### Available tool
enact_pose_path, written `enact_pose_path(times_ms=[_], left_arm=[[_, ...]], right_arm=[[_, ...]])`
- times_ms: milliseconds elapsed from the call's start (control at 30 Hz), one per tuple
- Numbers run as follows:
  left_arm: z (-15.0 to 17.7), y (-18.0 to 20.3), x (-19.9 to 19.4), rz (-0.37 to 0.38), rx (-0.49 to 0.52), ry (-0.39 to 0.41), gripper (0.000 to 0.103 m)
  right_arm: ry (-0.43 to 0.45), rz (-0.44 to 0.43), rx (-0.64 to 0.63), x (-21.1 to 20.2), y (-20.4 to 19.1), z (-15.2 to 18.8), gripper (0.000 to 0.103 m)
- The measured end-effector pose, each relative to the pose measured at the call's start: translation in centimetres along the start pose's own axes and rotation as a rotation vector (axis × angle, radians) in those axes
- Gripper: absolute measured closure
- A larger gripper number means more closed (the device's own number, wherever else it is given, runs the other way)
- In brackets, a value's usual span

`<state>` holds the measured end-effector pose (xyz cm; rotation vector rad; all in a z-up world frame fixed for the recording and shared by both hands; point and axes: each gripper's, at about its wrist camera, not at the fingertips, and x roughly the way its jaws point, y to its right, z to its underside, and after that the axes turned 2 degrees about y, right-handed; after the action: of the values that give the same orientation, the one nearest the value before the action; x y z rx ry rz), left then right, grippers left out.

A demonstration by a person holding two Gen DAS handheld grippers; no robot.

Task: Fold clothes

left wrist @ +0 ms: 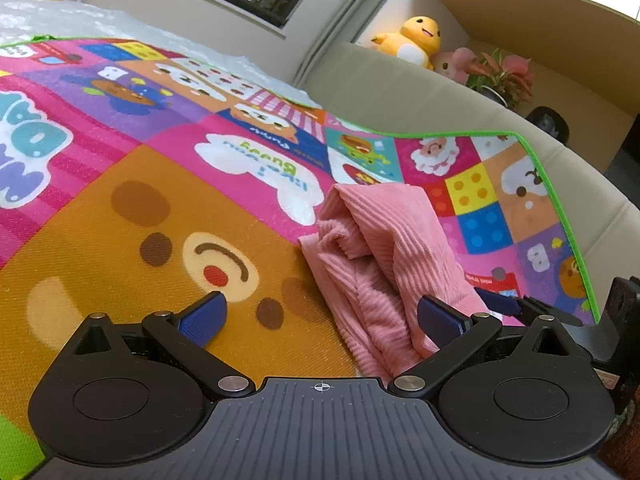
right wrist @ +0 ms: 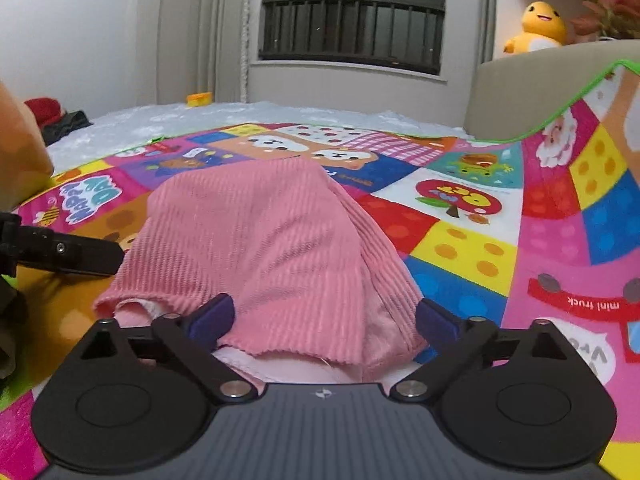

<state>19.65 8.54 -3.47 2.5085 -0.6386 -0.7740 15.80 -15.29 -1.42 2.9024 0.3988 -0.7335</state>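
A bright cartoon play mat (left wrist: 140, 208) with a green border fills most of both views, printed with a bear face, coloured blocks and small animals. It lies on a pale, shiny bed cover (right wrist: 248, 114) that shows along the top of the mat. A crumpled pink ribbed garment (right wrist: 256, 248) lies directly on the mat, at centre in the right wrist view and right of centre in the left.

pink garment's (right wrist: 260, 248) near hem hidden, mat (right wrist: 472, 240) cropped
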Motion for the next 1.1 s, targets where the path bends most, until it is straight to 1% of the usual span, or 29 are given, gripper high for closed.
enact_pose_path(times_ms=[67, 367, 500, 567, 667, 733, 833, 967, 1100], left_arm=[[0.0, 0.1, 0.0, -0.006, 0.006, -0.001, 0.000], [0.0, 0.2, 0.0, -0.013, 0.015, -0.002, 0.000], [0.2, 0.5, -0.3, -0.023, 0.020, -0.001, 0.000], [0.5, 0.7, -0.9, -0.008, 0.017, 0.014, 0.000], [0.9, 0.4, -1.9, 0.053, -0.036, 0.031, 0.000], [0.7, 0.3, -2.4, 0.111, -0.092, 0.039, 0.000], [0.0, 0.6, -2.5, 0.243, -0.168, 0.053, 0.000], [-1.4, 1.9, -0.8, 0.379, -0.228, 0.040, 0.000], [-2.7, 3.2, 2.1, 0.447, -0.238, -0.011, 0.000]], right_arm=[[0.007, 0.008, 0.010, 0.1, 0.1, 0.2, 0.000], [0.039, 0.029, 0.004, -0.2, -0.2, 0.6, 0.000], [0.036, 0.009, 0.037, -0.1, 0.4, 0.7, 0.000], [0.031, -0.020, 0.072, -0.1, 1.0, 0.7, 0.000], [0.038, -0.064, 0.148, -0.4, 2.5, 0.7, 0.000], [0.077, -0.049, 0.169, -1.4, 2.9, 0.8, 0.000], [0.128, -0.014, 0.156, -2.8, 3.2, 1.6, 0.000], [0.135, 0.006, 0.197, -3.2, 3.9, 2.5, 0.000], [0.121, 0.013, 0.179, -2.8, 3.5, 2.5, 0.000]])
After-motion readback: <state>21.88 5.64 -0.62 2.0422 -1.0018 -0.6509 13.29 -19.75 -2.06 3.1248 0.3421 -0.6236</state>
